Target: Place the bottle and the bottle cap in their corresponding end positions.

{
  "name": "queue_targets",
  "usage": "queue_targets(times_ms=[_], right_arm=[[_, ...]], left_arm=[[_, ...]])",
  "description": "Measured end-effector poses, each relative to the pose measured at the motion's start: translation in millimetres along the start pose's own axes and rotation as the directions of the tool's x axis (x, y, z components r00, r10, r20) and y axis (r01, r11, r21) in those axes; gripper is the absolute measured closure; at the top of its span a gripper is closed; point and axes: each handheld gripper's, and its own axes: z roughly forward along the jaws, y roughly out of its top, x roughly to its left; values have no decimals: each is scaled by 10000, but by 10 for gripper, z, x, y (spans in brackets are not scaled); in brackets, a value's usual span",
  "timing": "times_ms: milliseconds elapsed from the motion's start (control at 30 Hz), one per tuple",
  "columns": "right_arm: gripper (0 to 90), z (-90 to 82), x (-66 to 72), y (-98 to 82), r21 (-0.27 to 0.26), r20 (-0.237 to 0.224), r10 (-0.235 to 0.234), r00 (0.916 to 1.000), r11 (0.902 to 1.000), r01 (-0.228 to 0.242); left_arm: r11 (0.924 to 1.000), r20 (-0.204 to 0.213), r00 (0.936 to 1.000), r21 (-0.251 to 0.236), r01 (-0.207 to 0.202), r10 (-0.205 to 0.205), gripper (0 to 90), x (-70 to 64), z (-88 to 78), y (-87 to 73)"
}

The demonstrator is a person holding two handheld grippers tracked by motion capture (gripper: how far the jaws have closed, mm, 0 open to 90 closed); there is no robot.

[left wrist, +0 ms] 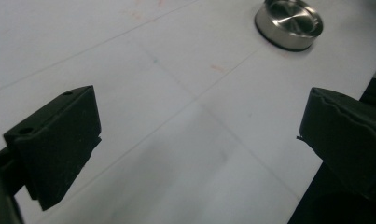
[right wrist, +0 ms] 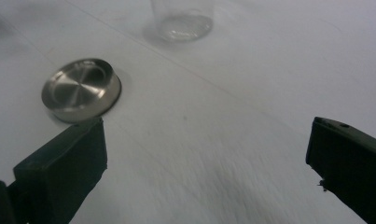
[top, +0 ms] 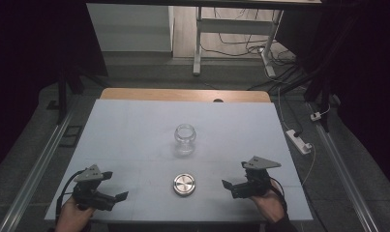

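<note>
The round brushed-metal lid [top: 184, 184] lies flat between both wide-open, empty grippers, seemingly nearer the right gripper [top: 232, 186] than the left gripper [top: 116, 198]; the clear glass jar [top: 185, 139] stands upright beyond.

Tabletop [top: 134, 130]: pale, flat sheet surface marked with faint straight seam lines, with a strip of bare wood exposed along the far edge. Two items rest directly on it. A clear glass jar [top: 185, 139] stands upright and open near the centre. A round metal lid [top: 184, 184] lies flat nearer the person's side, apart from the jar, in line with it.
</note>
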Motion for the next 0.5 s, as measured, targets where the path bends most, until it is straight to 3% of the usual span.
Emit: queue_targets(times_ms=[200, 367, 433, 500], right_arm=[[0, -266, -84, -258, 168, 598, 560, 9966, 9982, -571], [0, -437, -128, -445, 315, 1074, 1042, 9887, 9936, -1082], [0, -493, -155, -465, -12, 1078, 1352, 9849, 9907, -1359], [0, -494, -162, -475, 47, 1069, 1412, 9842, 9898, -1425]], left_arm=[[9990, -701, 9967, 120, 430, -420, 0, 38, -122, -177], [9976, -943, 9932, 86, 691, -680, 0, 49, -165, -214], [9971, -944, 9929, 141, 745, -729, 0, 56, -160, -212], [9969, -925, 9928, 127, 770, -755, 0, 56, -156, -206]])
